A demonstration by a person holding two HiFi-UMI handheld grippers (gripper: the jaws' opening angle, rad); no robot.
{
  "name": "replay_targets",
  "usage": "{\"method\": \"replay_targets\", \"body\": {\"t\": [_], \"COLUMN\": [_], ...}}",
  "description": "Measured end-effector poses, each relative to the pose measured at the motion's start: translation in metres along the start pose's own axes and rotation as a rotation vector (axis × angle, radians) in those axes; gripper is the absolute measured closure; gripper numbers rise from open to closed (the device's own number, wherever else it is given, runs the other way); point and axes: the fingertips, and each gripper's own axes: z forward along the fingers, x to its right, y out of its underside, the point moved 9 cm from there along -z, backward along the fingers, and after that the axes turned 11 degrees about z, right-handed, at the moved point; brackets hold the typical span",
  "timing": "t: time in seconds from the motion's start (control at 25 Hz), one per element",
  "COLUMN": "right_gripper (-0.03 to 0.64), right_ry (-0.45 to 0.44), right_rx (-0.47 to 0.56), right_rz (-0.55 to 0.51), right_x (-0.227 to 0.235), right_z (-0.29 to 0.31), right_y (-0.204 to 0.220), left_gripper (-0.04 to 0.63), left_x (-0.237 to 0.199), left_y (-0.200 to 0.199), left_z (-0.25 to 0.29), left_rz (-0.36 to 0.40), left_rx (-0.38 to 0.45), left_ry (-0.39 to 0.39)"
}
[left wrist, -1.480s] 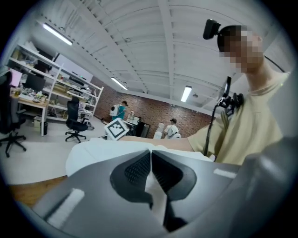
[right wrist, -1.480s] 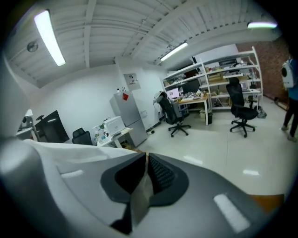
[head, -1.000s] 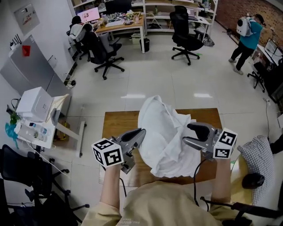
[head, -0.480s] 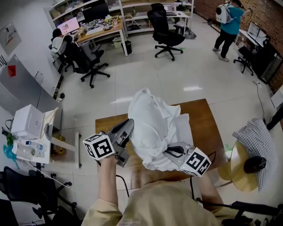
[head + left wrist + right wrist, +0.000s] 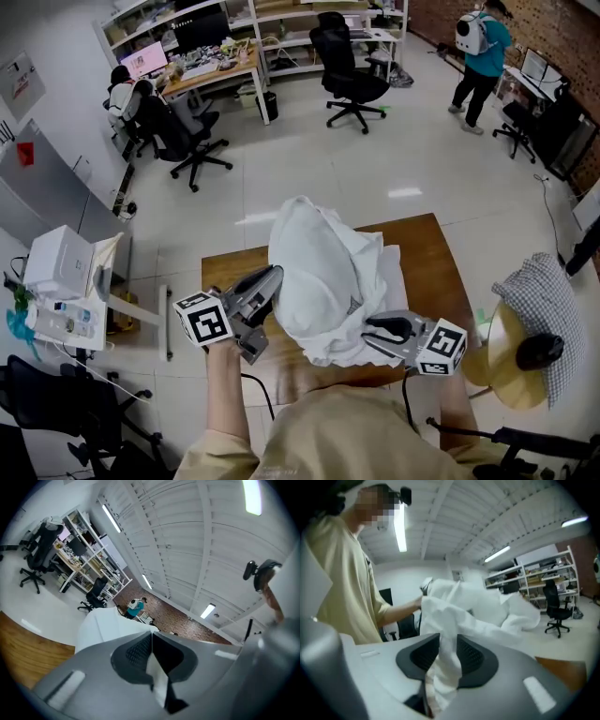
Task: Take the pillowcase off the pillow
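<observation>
One pillowcase (image 5: pixel 319 272) edge, pinched by left gripper (image 5: pixel 275 274) (jaws together); table (image 5: pixel 433 264) beneath

I can't read any word or number from here. The cubes (image 5: pixel 204 321) on the left gripper (image 5: pixel 275 274) and right gripper (image 5: pixel 372 329) carry only black-and-white square patterns. At upper left, the red tag (image 5: pixel 23 151), the wall notice (image 5: pixel 17 70) and the pink monitor (image 5: pixel 143 58) are too small to make out.
</observation>
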Motion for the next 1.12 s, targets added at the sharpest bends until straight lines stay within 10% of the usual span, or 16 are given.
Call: {"method": "replay_targets", "body": {"t": [0.24, 0.52, 0.68, 0.84, 1.12], "right_gripper": [0.433, 0.43, 0.499, 0.607, 0.604], "right_ry": [0.185, 0.187, 0.03, 0.226, 0.374], "right_rx": [0.332, 0.003, -0.203, -0.318, -0.355], "right_rz": [0.028, 0.152, 0.199, 0.227, 0.17], "right_x": [0.064, 0.166, 0.172, 0.21, 0.238], "right_z": [-0.07, 0.033, 0.075, 0.088, 0.11], "right_y": [-0.109, -0.1, -0.073, -0.019, 0.035], "left_gripper": [0.586, 0.586, 0.586, 0.586, 0.586], "left_x": [0.039, 0.079, 0.102, 0.117, 0.087], "left_y": [0.004, 0.027, 0.039, 0.049, 0.062], "left_z": [-0.004, 0.01, 0.022, 0.026, 0.029], "left_rz": [0.192, 0.305, 0.379, 0.432, 0.344], "left_rx": [-0.083, -0.082, -0.111, -0.117, -0.143], "left_ry": [0.076, 0.285, 0.329, 0.405, 0.2]}}
